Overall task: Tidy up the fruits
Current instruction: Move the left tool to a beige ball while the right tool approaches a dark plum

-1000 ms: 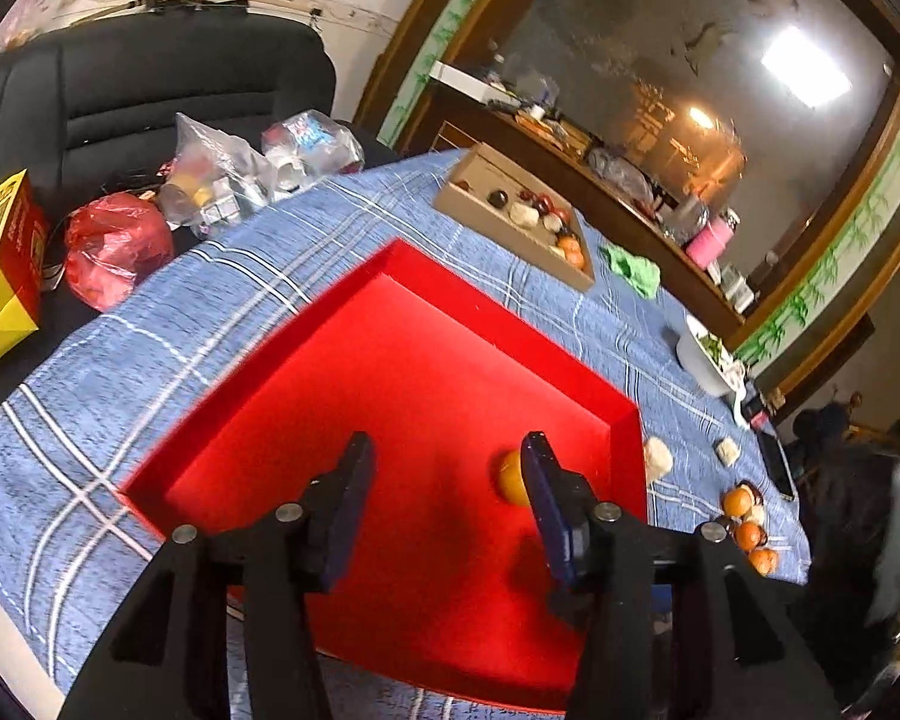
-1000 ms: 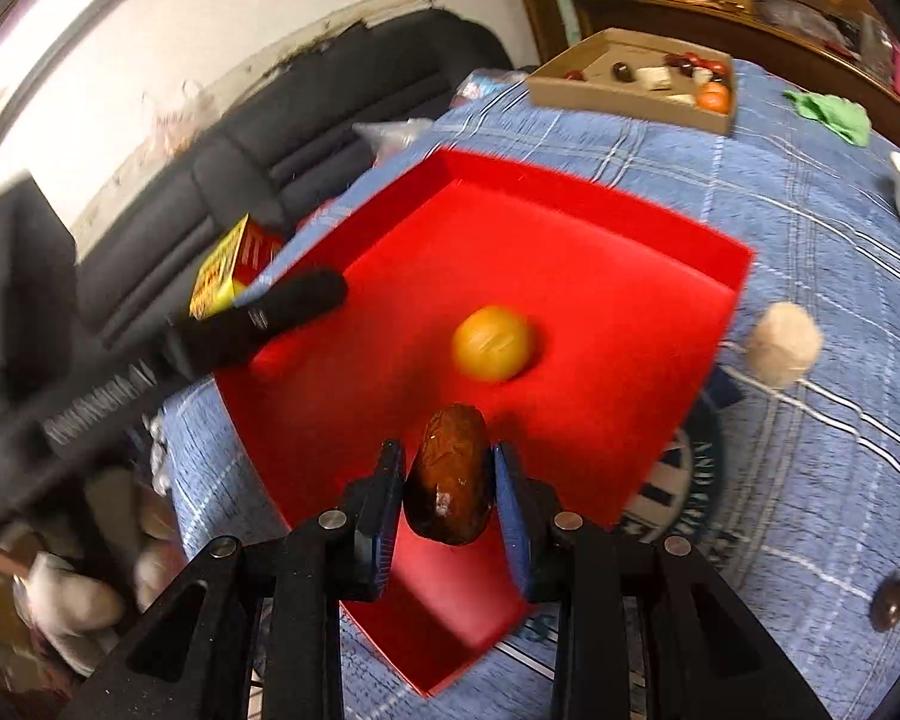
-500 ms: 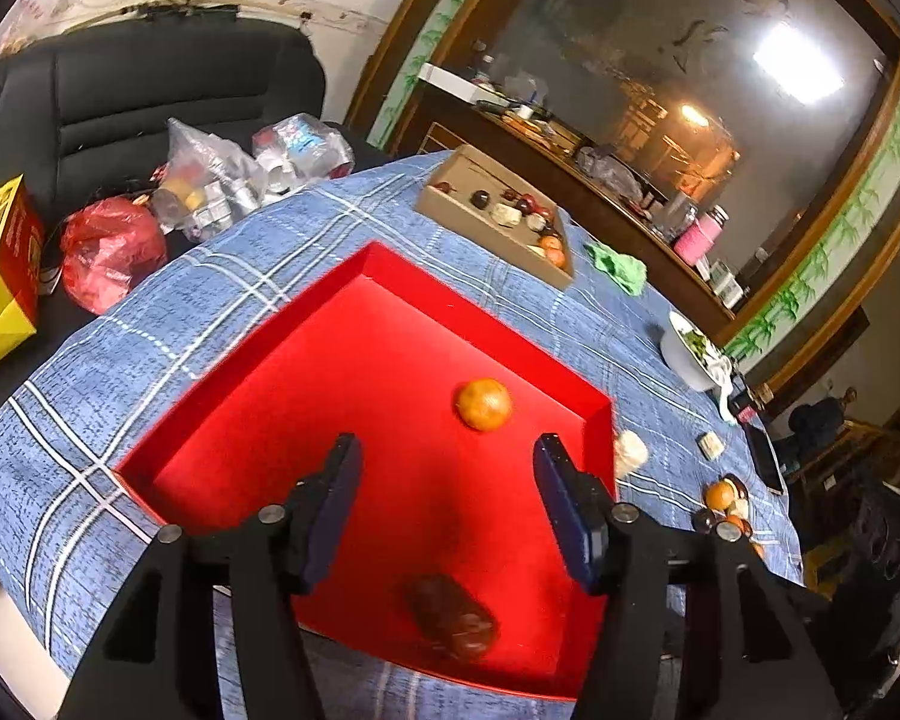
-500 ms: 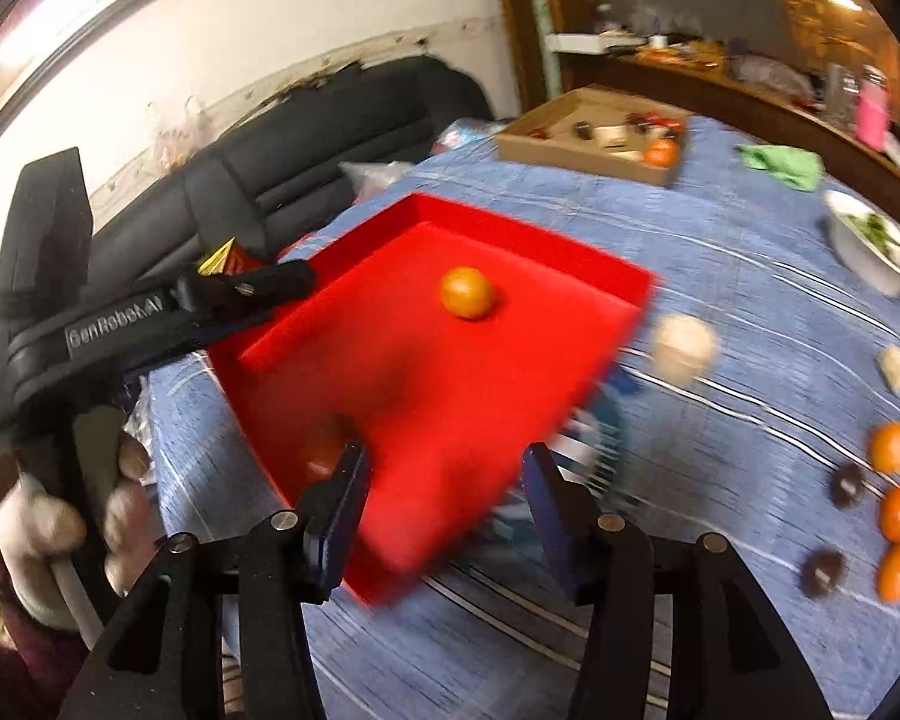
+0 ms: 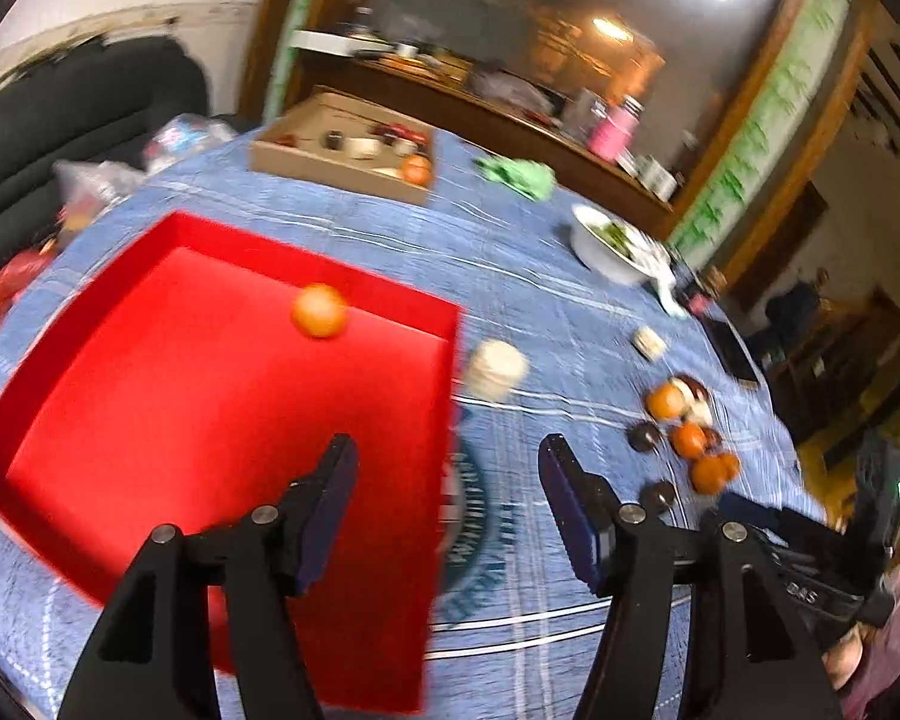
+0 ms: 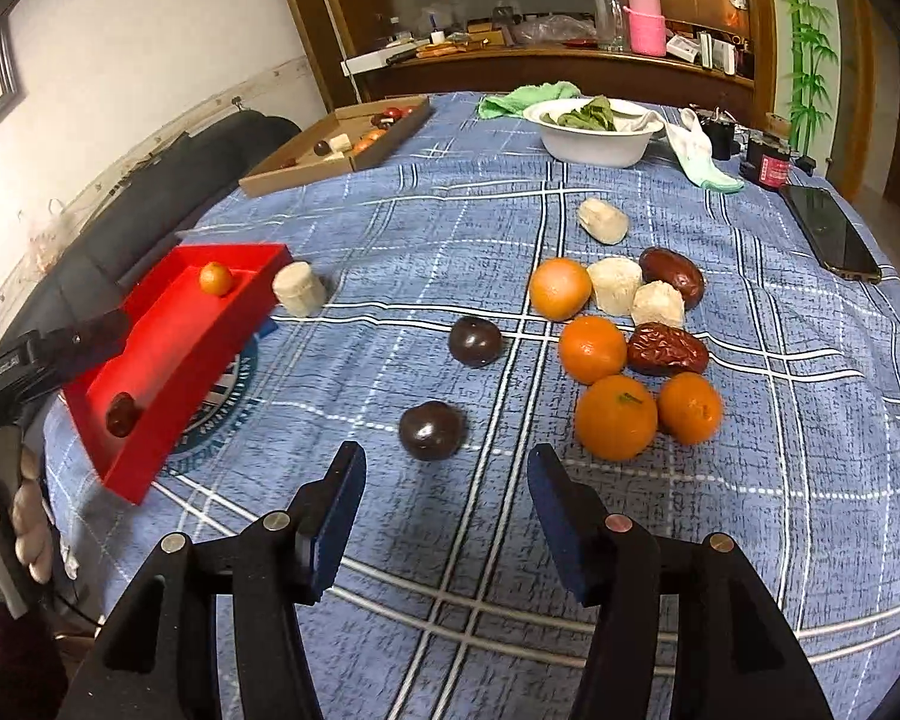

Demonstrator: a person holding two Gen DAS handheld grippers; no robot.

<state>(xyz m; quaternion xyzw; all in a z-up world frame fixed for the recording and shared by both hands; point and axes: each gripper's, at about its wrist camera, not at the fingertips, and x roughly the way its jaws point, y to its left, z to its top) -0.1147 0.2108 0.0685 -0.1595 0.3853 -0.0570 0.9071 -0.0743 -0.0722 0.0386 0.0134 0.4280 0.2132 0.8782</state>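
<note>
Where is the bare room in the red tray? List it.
The red tray is mostly bare: its whole middle, between the orange at the far end and the date near the front. The fruit pile on the cloth is crowded.

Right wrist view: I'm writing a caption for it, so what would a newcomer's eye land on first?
Probably the cluster of oranges, dried dates and pale chunks on the blue plaid tablecloth, just beyond the open right gripper. Next, the red tray at the left, holding one small orange and a dark date.
</note>
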